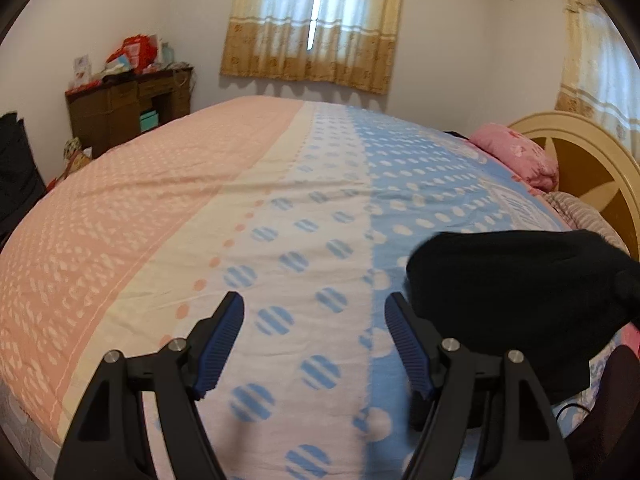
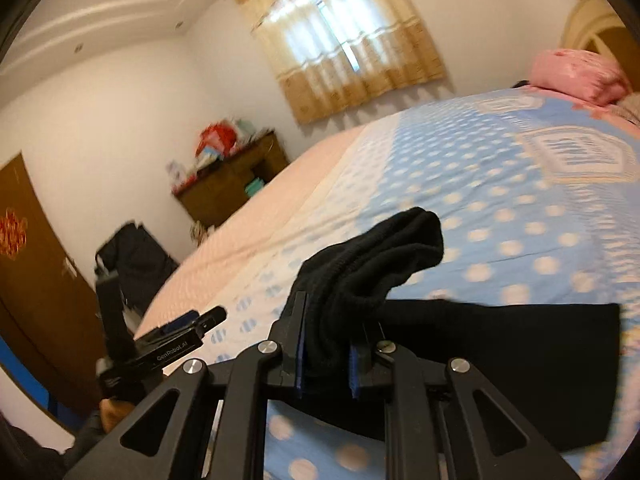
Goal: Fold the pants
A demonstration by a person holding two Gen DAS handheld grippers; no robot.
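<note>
Black pants [image 2: 500, 364] lie folded on the blue dotted part of the bedspread [image 2: 500, 184]. My right gripper [image 2: 326, 360] is shut on a bunched fold of the pants, which rises lifted between the blue pads and flops over above them [image 2: 384, 248]. In the left wrist view the same black pants [image 1: 516, 300] show as a raised dark mass at the right, just beyond my left gripper's right finger. My left gripper [image 1: 314, 312] hangs open over the bedspread [image 1: 312, 216] with nothing between its fingers. The left gripper also appears in the right wrist view [image 2: 188, 328] at the left.
A pink pillow [image 1: 516, 152] and a wooden headboard [image 1: 592, 160] are at the bed's right end. A brown dresser [image 1: 128, 108] with clutter stands at the far wall left of a curtained window [image 1: 316, 24]. A dark bag [image 2: 136, 260] sits beside the bed, near a brown door [image 2: 36, 280].
</note>
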